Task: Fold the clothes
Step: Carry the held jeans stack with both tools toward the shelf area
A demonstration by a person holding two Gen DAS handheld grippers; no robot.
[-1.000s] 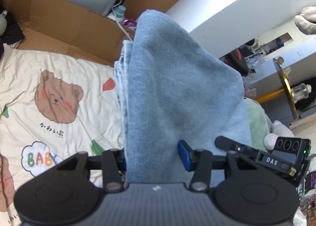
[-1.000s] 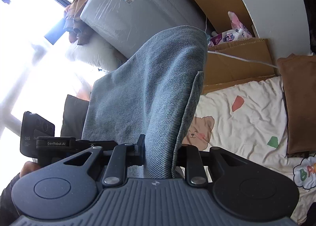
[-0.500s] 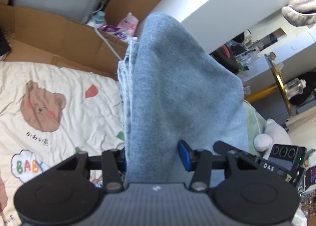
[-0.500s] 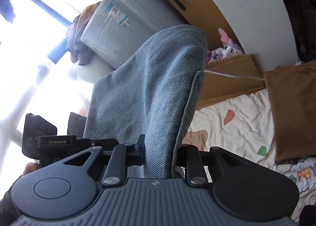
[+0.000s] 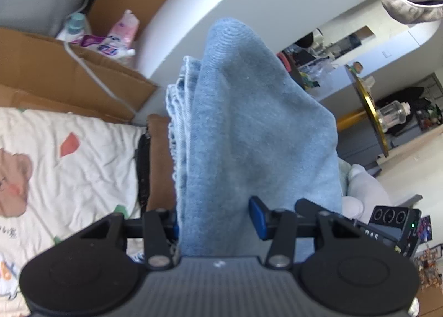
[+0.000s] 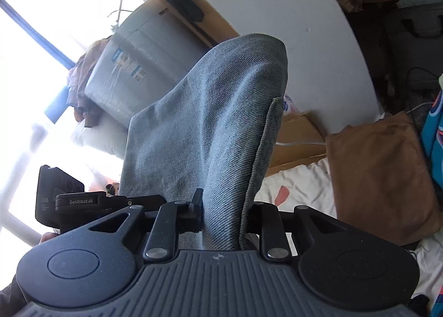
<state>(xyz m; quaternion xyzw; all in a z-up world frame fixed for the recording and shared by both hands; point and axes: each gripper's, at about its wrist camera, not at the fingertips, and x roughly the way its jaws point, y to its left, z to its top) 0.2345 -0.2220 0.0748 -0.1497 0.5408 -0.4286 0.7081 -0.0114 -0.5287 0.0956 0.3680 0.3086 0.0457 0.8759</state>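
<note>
I hold the folded denim garment (image 5: 257,134) up off the bed sheet (image 5: 83,167), my left gripper (image 5: 213,217) clamped on a thick bundle of its layers and my right gripper (image 6: 223,214) pinching a thinner fold. To set it down well, I judge I should keep both grips firm and level, so the stacked edges stay aligned and lower together onto the sheet.

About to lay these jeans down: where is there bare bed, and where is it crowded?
Free: the printed sheet, between the cardboard and the brown cushion. Crowded: bottles behind the cardboard, and the cushion side. The jeans, clamped in the left gripper and right gripper, hide what lies straight ahead.
</note>
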